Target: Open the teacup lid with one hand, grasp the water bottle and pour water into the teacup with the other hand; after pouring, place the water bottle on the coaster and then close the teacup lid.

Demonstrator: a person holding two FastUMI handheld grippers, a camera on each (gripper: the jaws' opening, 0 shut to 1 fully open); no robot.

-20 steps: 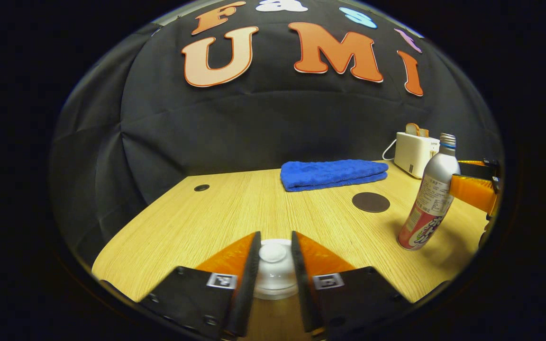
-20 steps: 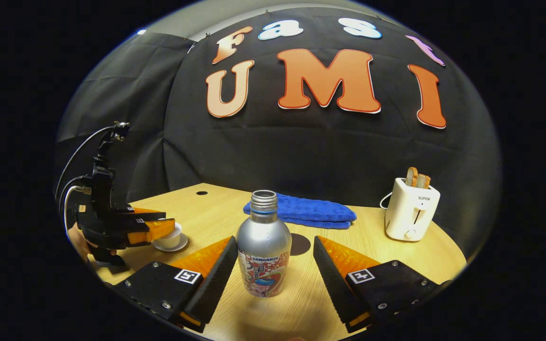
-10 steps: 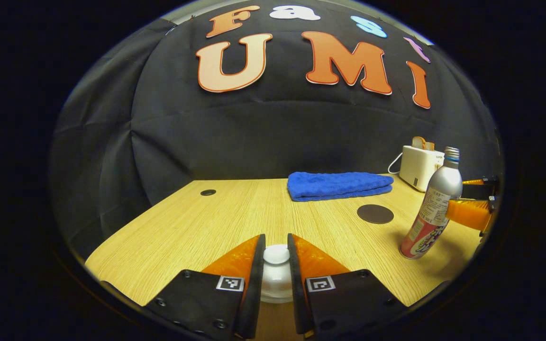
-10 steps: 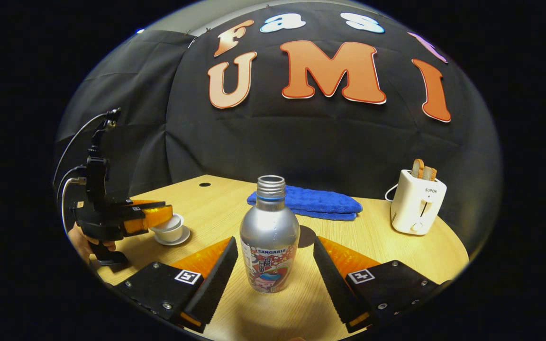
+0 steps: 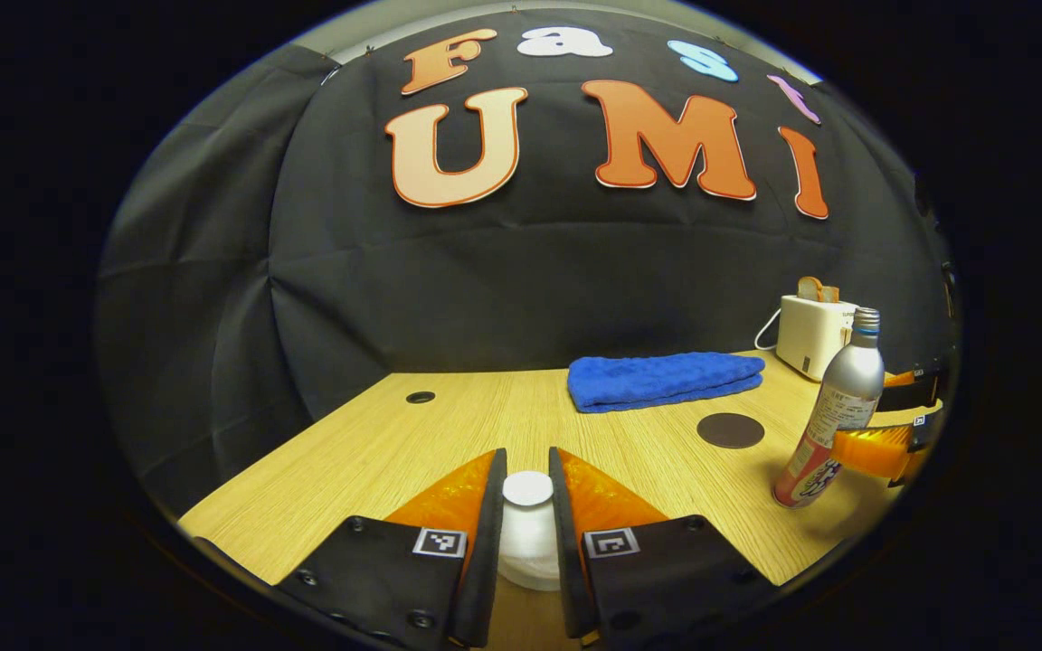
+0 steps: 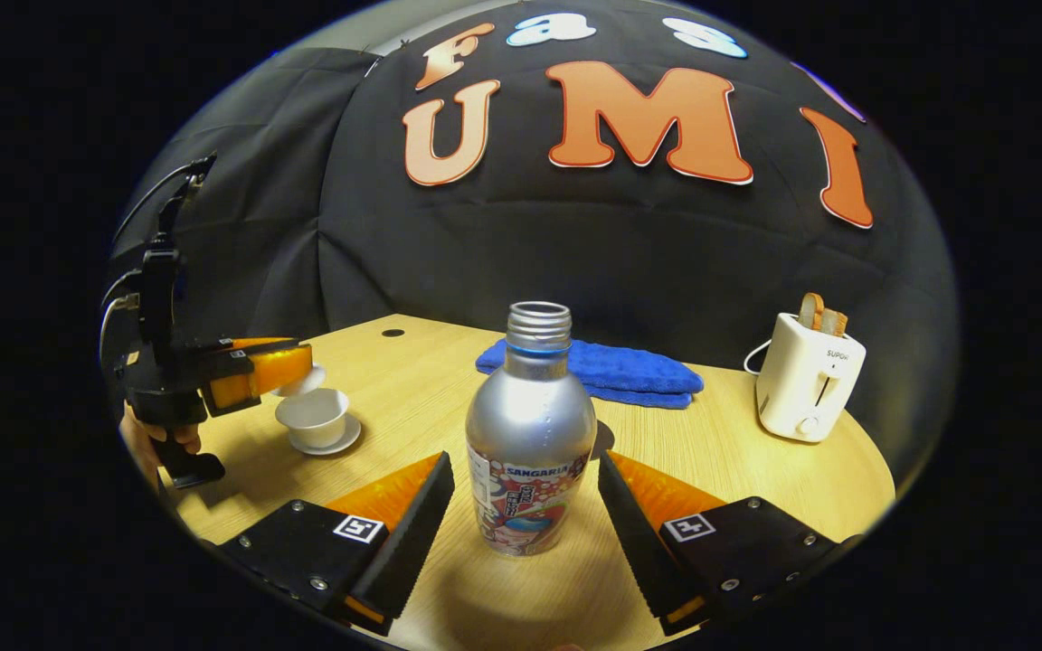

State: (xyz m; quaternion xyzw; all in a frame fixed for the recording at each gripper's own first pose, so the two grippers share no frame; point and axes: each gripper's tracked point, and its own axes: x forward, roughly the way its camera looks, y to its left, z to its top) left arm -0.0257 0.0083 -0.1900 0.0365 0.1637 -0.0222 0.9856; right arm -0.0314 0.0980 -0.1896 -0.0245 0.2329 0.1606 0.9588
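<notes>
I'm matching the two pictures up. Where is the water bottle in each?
Left gripper view: water bottle far right, at the table's edge.
Right gripper view: bottle at centre, between the near fingers.
Shared landmark: blue towel behind it.

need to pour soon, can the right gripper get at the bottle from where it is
Probably yes. The right gripper is open, with one finger on each side of the bottle and nothing between them. The bottle stands upright on the table, so closing should take it.
</notes>
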